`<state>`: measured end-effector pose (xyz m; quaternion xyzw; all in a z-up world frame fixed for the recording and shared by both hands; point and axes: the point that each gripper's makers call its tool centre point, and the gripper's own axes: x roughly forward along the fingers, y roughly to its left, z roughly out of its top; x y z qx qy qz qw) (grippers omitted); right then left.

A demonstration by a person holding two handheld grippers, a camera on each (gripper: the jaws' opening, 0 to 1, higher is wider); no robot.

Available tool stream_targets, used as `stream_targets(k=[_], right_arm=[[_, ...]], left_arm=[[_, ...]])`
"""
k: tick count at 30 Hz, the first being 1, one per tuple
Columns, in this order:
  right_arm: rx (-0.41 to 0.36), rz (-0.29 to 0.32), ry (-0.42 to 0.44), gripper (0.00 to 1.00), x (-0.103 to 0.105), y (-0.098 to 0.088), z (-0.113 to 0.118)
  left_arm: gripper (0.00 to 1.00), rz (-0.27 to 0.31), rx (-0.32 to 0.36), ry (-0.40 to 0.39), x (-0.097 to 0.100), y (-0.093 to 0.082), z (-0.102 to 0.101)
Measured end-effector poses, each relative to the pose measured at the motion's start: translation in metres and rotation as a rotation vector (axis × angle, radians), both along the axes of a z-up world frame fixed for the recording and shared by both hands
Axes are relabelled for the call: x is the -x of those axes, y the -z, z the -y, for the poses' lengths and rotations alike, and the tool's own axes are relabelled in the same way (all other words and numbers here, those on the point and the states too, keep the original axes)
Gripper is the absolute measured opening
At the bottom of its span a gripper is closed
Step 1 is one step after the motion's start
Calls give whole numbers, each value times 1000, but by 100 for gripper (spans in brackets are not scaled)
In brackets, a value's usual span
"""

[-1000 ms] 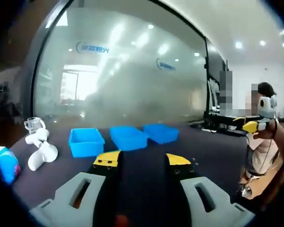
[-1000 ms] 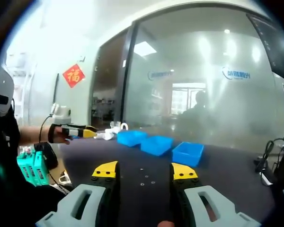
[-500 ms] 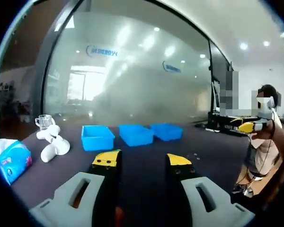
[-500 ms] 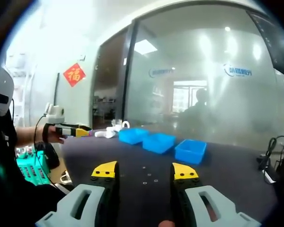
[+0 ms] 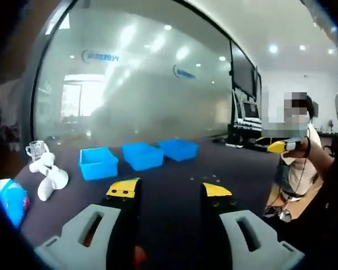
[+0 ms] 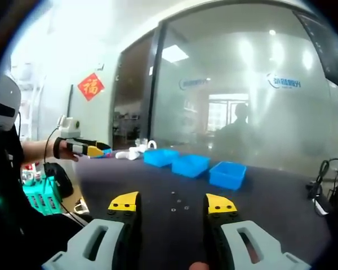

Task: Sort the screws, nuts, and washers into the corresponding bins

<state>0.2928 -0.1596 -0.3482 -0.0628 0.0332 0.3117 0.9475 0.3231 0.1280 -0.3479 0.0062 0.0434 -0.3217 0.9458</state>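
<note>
Blue bins sit beyond tiny hardware; both our grippers gape empty, so fumbling's likely.

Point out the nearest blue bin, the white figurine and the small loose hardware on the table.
nearest blue bin (image 5: 98,163): left gripper view, on its front wall.
white figurine (image 5: 47,174): left gripper view, on its body.
loose hardware (image 6: 173,209): right gripper view, on one small piece lying between the jaws.
</note>
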Motion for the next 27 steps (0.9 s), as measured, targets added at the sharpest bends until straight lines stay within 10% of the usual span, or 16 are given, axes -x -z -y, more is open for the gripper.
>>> stream_targets(k=[27], right_arm=[[-17, 3, 32, 40, 7, 0, 16]], left_arm=[[41, -268, -183, 189, -76, 35, 93]])
